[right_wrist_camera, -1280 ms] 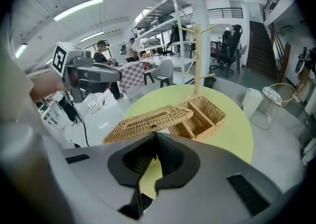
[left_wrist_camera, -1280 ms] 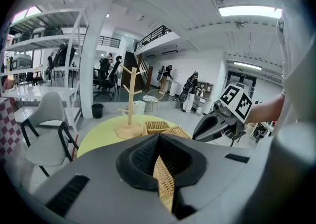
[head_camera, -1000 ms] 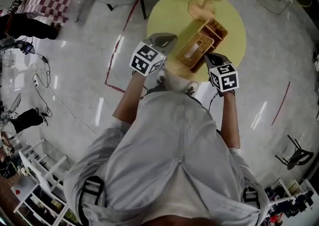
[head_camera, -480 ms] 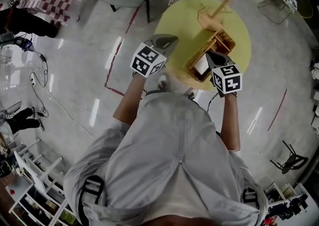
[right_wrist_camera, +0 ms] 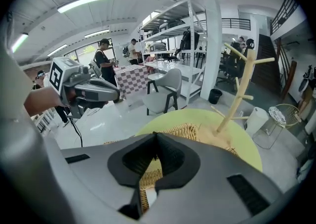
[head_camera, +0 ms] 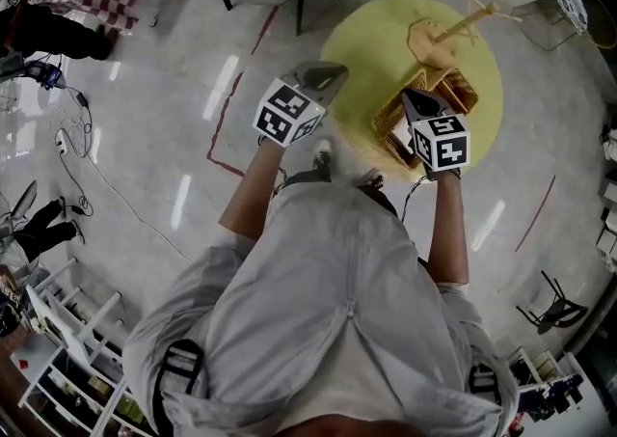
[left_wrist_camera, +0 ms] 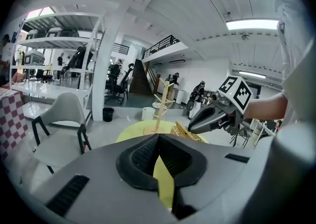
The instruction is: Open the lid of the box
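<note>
Hard to read the wicker box [head_camera: 388, 124] from the head view: sits on the near part of the round yellow table [head_camera: 357, 49], mostly covered by the right gripper [head_camera: 413, 99], with the lid's position unclear. Shows in the right gripper view only as a strip of weave and a white patch below jaws pressed together, nothing pinched at the tips. As for the left gripper [head_camera: 328, 73]: hangs over bare floor just left of the table, jaws likewise closed on nothing. Compared with a second ago: right gripper now over the box rather than at its near corner, far less wicker showing; left gripper about where it was.
</note>
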`<state>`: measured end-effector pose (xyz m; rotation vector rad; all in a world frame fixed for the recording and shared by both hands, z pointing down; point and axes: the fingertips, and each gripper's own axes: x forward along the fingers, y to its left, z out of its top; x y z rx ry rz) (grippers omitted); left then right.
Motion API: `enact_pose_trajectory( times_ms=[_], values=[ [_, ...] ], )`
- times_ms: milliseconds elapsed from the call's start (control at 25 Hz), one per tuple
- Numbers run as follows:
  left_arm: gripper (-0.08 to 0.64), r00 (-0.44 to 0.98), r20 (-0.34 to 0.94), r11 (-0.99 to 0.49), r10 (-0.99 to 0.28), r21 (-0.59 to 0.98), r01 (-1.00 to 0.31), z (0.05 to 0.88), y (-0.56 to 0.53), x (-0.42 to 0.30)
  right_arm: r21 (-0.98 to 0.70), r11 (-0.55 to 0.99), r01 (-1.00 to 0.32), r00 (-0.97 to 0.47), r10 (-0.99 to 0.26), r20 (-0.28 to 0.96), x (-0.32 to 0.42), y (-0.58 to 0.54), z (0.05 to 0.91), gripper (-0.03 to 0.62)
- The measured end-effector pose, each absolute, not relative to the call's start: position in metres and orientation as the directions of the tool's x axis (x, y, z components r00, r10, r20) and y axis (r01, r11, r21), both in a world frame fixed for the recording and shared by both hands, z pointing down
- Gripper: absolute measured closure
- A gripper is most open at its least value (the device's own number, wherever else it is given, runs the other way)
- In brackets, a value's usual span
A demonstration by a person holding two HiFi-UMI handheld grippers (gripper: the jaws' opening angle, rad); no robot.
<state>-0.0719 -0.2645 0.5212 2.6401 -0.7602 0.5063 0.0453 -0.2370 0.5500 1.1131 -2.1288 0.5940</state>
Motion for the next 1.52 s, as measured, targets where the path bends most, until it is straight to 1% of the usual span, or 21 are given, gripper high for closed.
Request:
enact_pose_trajectory(
  times_ms=[400, 720, 920, 1000, 1200, 1520],
  values=[
    [0.532, 0.756, 0.47, -0.743, -0.455, 0.267, -0.613, 0.547, -0.278, -0.113, -0.115, 0.556, -0.823, -0.417, -0.455, 0.787, 0.018, -0.266, 0.593, 0.557],
    [0.532, 0.731, 0.498, -0.714, -0.467, 0.276, -0.644, 0.561, -0.281, -0.124, -0.139, 0.587, -0.798, -0.412, -0.363, 0.835, 0.008, -0.277, 0.634, 0.555],
    [0.532, 0.714, 0.517, -0.702, -0.472, 0.27, -0.659, 0.569, -0.277, -0.127, -0.135, 0.593, -0.794, -0.395, -0.334, 0.856, 0.006, -0.283, 0.651, 0.537],
    [0.532, 0.711, 0.523, -0.701, -0.47, 0.268, -0.66, 0.573, -0.275, -0.129, -0.147, 0.59, -0.794, -0.402, -0.327, 0.855, 0.003, -0.285, 0.656, 0.512],
    [0.532, 0.717, 0.519, -0.71, -0.464, 0.265, -0.652, 0.571, -0.267, -0.127, -0.137, 0.574, -0.808, -0.407, -0.374, 0.833, 0.005, -0.282, 0.642, 0.505],
    [0.532, 0.756, 0.465, -0.764, -0.461, 0.225, -0.604, 0.541, -0.266, -0.089, -0.073, 0.509, -0.858, -0.388, -0.548, 0.741, 0.049, -0.275, 0.581, 0.509]
  ],
)
